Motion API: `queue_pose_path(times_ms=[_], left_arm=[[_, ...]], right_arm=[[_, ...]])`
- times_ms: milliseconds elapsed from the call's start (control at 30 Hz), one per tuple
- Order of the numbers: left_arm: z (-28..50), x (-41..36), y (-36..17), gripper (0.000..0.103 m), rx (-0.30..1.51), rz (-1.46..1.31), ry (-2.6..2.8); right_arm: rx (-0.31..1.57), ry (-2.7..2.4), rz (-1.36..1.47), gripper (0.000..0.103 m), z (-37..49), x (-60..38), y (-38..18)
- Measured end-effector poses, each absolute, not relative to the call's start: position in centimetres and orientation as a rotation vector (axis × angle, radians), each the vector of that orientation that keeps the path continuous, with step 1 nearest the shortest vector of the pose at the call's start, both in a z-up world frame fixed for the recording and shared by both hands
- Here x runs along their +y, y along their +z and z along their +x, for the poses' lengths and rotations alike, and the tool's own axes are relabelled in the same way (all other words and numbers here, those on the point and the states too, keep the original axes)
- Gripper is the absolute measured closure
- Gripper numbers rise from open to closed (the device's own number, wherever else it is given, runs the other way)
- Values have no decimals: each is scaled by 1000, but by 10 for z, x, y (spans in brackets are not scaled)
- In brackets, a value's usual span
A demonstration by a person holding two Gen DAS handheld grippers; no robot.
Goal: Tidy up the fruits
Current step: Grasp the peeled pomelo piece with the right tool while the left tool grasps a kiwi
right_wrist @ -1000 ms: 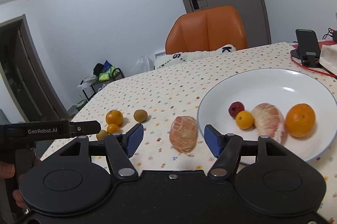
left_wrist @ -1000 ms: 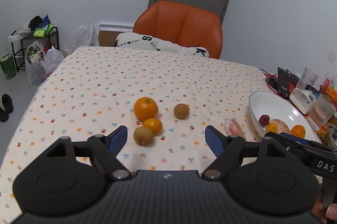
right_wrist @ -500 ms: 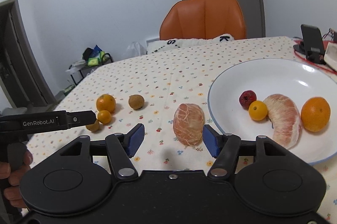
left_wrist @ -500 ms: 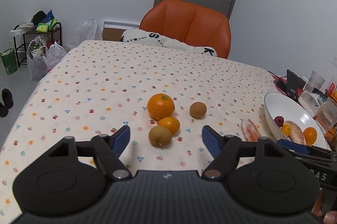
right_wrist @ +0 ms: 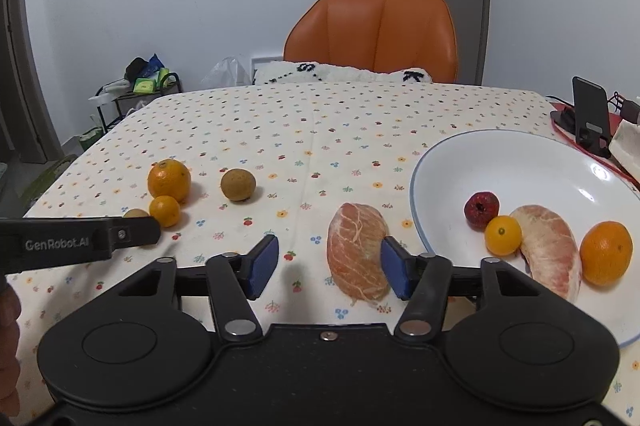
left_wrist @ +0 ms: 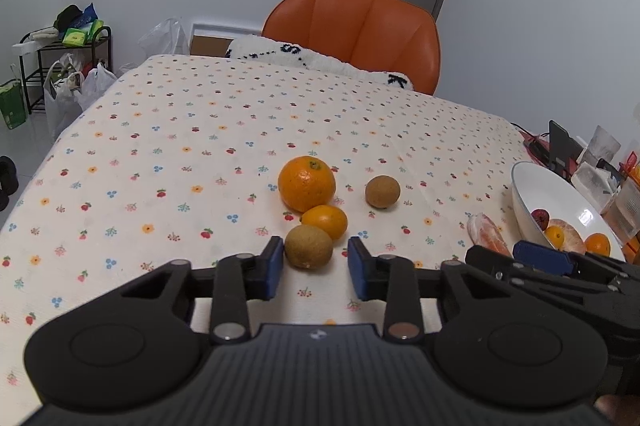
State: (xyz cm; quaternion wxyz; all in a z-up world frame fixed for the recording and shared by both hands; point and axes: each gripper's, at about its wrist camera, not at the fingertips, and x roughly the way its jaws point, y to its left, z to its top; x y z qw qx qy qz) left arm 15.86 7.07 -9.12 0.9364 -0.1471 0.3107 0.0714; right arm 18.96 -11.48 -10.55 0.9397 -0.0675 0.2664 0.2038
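The counter (left_wrist: 168,129), under a cream cloth with small printed flowers, carries everything, and an orange chair (left_wrist: 356,29) stands at its far edge, at 12 o'clock in both wrist views. The white bowl (right_wrist: 516,161) sits at 3 o'clock on the counter and holds a peeled pomelo segment (right_wrist: 550,246), an orange (right_wrist: 606,252), a small yellow citrus (right_wrist: 503,234) and a dark red fruit (right_wrist: 481,208). A second peeled pomelo piece (right_wrist: 356,252) lies on the cloth just outside the rim, at about 9 o'clock from the bowl. The right gripper (right_wrist: 328,266) has its blue fingers spread wide, the right one touching that piece and the left one well clear. To the left lie a large orange (left_wrist: 307,183), a round brown fruit (left_wrist: 382,191) at 3 o'clock of it, a small orange (left_wrist: 325,222) and a nearer brown fruit (left_wrist: 308,246). The left gripper (left_wrist: 316,268) stands narrowly apart around this nearer brown fruit, its left finger at the skin and a gap on the right. Its side reads "GenRobot.AI" in the right wrist view.
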Motion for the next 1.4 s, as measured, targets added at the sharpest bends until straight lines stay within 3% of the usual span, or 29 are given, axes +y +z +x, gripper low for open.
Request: queue_pose_path(times_ms=[33, 267, 600, 767, 933, 1200, 1400], left_arm=[[159, 71, -91, 78, 638, -303, 144], [154, 65, -87, 78, 640, -292, 129], [145, 51, -76, 78, 634, -256, 139], [142, 45, -74, 78, 631, -246, 135], [143, 44, -74, 78, 634, -245, 137], [145, 53, -78, 78, 633, -264, 135], [145, 65, -81, 78, 626, -289, 138]], right_arm=[[542, 412, -146, 54, 190, -114, -106], [540, 404, -131, 81, 193, -123, -103], [549, 506, -74, 96, 181, -137, -101], [570, 548, -30, 94, 176, -145, -101], [573, 513, 3, 67, 179, -152, -101], [583, 510, -37, 56, 181, -133, -106], [584, 466, -83, 56, 189, -115, -105]])
